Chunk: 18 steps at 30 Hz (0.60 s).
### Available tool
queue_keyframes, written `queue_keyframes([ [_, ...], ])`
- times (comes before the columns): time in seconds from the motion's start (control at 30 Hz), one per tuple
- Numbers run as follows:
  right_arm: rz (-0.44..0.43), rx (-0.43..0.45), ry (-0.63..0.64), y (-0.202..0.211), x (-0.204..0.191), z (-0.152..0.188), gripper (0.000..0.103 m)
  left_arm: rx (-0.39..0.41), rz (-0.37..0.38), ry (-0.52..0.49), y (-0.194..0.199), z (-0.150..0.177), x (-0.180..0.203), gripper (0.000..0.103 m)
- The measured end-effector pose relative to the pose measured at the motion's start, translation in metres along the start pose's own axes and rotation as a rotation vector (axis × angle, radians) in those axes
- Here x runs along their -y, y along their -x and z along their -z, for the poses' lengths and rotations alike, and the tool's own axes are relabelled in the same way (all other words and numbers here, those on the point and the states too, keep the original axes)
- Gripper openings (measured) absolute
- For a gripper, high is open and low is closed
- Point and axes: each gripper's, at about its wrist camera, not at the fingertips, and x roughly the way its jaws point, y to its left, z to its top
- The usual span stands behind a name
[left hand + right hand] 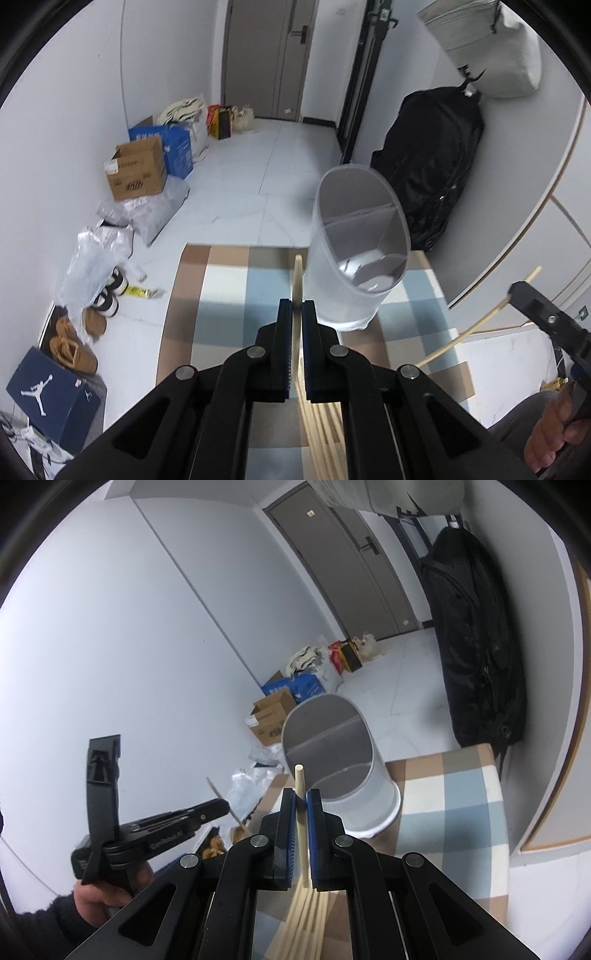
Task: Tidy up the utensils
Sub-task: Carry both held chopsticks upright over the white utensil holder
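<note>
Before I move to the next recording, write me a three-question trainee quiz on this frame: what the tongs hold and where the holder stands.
1. True or false: the left tongs are shut on a chopstick.
2. Multiple choice: the white utensil holder stands on (A) the floor tiles, (B) the checked tablecloth, (C) a cardboard box.
3. Fill in: the right tongs are shut on a single ____, while more lie in a pile on the cloth below.

Key: 1 true. 2 B. 3 chopstick.
</note>
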Motion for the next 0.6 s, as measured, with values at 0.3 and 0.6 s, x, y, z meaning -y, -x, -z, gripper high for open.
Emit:
queue_keyframes([
  [0.3,-0.003,0.043,0.047,0.004,-0.011,-0.036,0.005,0.072,0.052,-0.043,0.023,-0.031,0.014,0.001],
  [0.6,0.003,0.085,0.107,-0.004,-0.025,-0.090,0.005,0.116,0.107,-0.061,0.047,-0.070,0.018,0.001],
])
